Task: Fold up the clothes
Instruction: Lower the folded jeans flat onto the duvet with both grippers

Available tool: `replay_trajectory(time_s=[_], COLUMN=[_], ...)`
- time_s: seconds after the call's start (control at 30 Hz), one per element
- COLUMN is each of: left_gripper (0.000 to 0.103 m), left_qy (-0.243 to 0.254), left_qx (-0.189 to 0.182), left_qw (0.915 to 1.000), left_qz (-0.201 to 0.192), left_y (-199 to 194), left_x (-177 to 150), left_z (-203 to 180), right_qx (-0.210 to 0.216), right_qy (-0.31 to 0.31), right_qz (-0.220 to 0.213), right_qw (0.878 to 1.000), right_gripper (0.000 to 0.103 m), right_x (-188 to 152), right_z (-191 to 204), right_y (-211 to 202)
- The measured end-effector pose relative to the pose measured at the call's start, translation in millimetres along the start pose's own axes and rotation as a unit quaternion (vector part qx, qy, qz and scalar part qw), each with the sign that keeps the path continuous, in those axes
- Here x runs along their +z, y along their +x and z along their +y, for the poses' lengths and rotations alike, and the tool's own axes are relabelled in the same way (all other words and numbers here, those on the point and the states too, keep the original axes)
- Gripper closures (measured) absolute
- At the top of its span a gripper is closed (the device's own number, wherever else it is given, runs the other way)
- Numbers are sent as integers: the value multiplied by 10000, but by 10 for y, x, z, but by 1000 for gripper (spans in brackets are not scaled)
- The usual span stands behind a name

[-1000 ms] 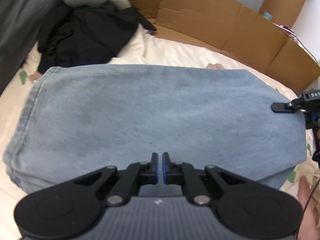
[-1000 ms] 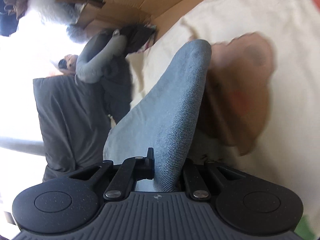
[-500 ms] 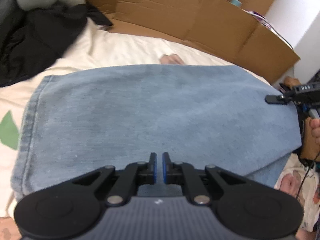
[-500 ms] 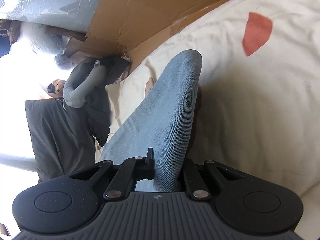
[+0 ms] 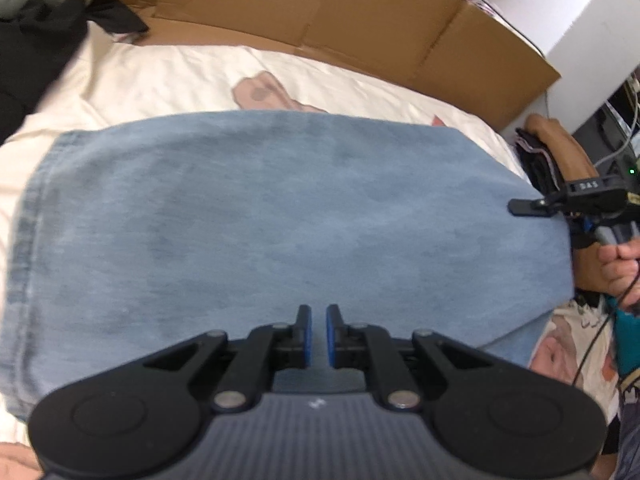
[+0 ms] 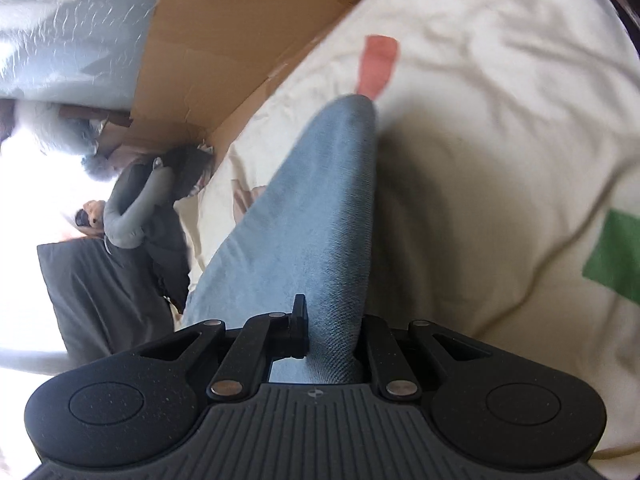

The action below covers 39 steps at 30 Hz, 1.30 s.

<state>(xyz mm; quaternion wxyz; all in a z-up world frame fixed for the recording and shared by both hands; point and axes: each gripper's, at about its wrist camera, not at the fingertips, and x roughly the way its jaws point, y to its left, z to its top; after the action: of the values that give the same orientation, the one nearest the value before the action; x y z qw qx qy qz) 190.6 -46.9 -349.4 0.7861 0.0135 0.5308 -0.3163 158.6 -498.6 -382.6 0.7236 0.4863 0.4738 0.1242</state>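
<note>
Denim garment (image 5: 288, 216), a broad pale-blue panel, spreads across the cream printed bedsheet (image 5: 168, 76) with its long axis running side to side in the left wrist view, its stitched hem at the left end and its right end reaching the other tool. Beyond the sheet a flattened cardboard wall (image 5: 360, 12) stands along the far edge of the bed, and a heap of dark clothes (image 5: 36, 40) sits at the far left corner, well apart from the denim. The garment lies straight ahead of and beneath both tools, so each hand holds one end of the same near edge: the left gripper (image 5: 318, 336) near the middle of that edge, the right gripper (image 6: 332, 332) at the right-hand end. The left one's blue pads stand almost together, and the cloth passes below them; whether a thin layer is pinched there I cannot tell, though I judge the jaws shut. The right one is clamped on a thick fold of denim that rises from between its fingers and runs away from it in a narrow ridge. I judge the next move carries this held edge across the short axis, towards the far edge, both hands travelling together so the fold stays square.
</note>
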Motion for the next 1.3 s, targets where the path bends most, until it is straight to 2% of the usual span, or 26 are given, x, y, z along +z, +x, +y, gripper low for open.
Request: replay_trajectory(time_s=[0.2, 0.43, 0.7, 0.8, 0.9, 1.1, 1.2, 1.3], left_gripper=[96, 96, 96, 96, 96, 96, 96, 96], left_qy=[-9, 5, 119, -20, -73, -72, -104, -75], left_qx=[-41, -98, -103, -94, -81, -167, -272, -362], left_qw=[9999, 9997, 9989, 9985, 9985, 9987, 9990, 9990], left_qz=[155, 212, 438, 540, 545, 470, 347, 246], left_y=[86, 70, 187, 246, 245, 218, 201, 192], left_x=[-45, -110, -162, -177, -162, -138, -109, -65], left_z=[-109, -196, -301, -311, -310, -315, -321, -347], right_qx=[40, -226, -45, -64, -47, 74, 100, 304], right_qy=[120, 11, 217, 299, 342, 486, 479, 783], right_qz=[26, 343, 477, 536, 630, 542, 531, 592], right_qw=[9999, 9992, 9986, 9981, 9974, 9973, 9974, 9947], right_gripper=[84, 75, 75, 77, 76, 73, 83, 87], right_x=[-89, -327, -512, -545, -567, -576, -592, -557], right_z=[-157, -338, -478, -487, -498, -619, -623, -637], right_y=[13, -6, -133, -173, -184, -135, -134, -203])
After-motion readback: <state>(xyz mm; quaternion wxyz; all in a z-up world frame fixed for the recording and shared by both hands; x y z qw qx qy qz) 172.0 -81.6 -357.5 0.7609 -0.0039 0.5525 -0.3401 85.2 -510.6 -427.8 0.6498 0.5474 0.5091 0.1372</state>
